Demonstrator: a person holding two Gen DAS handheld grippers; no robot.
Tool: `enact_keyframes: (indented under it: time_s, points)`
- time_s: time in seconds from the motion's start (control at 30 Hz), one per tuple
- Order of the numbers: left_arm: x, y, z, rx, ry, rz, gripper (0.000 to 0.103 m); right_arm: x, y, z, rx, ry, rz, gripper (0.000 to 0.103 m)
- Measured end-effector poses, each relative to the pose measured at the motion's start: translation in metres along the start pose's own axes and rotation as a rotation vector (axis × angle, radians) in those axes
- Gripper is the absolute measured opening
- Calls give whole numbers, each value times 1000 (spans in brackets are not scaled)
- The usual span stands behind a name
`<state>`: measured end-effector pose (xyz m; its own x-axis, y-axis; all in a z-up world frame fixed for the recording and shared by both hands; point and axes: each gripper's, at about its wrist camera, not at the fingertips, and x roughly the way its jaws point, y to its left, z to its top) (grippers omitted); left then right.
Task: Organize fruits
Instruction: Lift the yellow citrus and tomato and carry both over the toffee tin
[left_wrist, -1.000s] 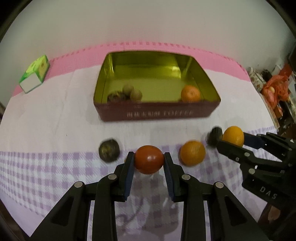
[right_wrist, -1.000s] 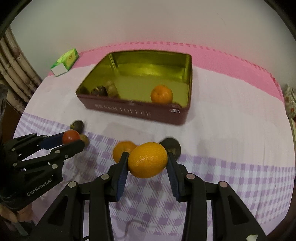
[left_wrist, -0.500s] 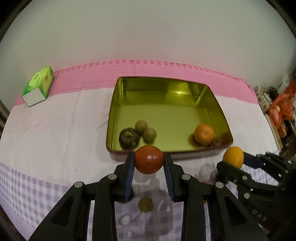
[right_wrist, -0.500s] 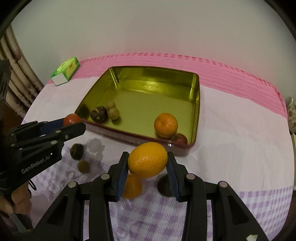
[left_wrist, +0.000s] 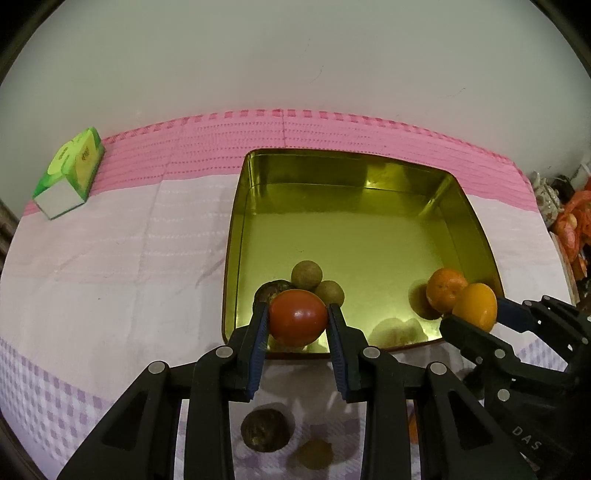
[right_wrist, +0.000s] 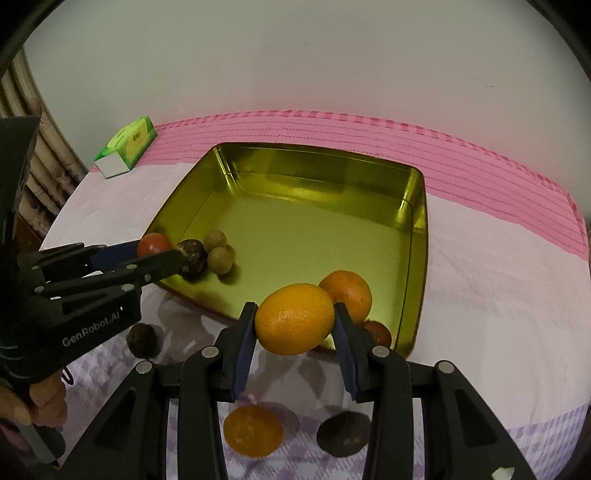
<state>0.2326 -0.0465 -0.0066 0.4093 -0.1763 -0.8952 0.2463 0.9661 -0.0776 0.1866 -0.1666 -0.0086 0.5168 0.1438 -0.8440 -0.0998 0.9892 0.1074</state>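
Observation:
My left gripper (left_wrist: 297, 325) is shut on a red tomato (left_wrist: 297, 321), held over the near left edge of the gold tin (left_wrist: 343, 173). My right gripper (right_wrist: 295, 325) is shut on a yellow-orange citrus (right_wrist: 294, 318), above the tin's near right corner. Inside the tin lie a dark fruit (right_wrist: 194, 255), two small brown fruits (right_wrist: 220, 260), an orange (right_wrist: 349, 291) and a small red fruit (right_wrist: 378, 332). On the cloth below my fingers lie another orange (right_wrist: 253, 430) and dark fruits (right_wrist: 343, 434) (right_wrist: 142, 339). In the left wrist view a dark fruit (left_wrist: 264, 430) and a small brown one (left_wrist: 315, 454) sit under the fingers.
A green tissue box (left_wrist: 68, 173) lies at the far left on the pink cloth (left_wrist: 332, 129). A white wall stands behind the table. Red bags and clutter (left_wrist: 569, 225) sit past the right edge. A person's hand (right_wrist: 33, 410) holds the left gripper handle.
Both grippers moved forward from the checked cloth to the tin's near edge, carrying the tomato and the citrus. The loose fruits now lie beneath and behind the fingers.

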Motion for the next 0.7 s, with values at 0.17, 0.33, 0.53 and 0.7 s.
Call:
enact_keyframes:
  time_s: [0.17, 0.33, 0.53, 0.7]
  points:
    - [12, 1, 2, 2, 18, 9, 32, 12, -1, 5, 4, 16, 4, 37]
    - [18, 4, 0, 7, 23, 15, 32, 22, 1, 8, -3, 31, 12, 37]
    - [22, 2, -1, 22, 20, 25, 32, 29, 4, 10, -23, 43, 21, 38]
    - [23, 2, -1, 15, 20, 26, 32, 29, 4, 10, -21, 44, 22, 38]
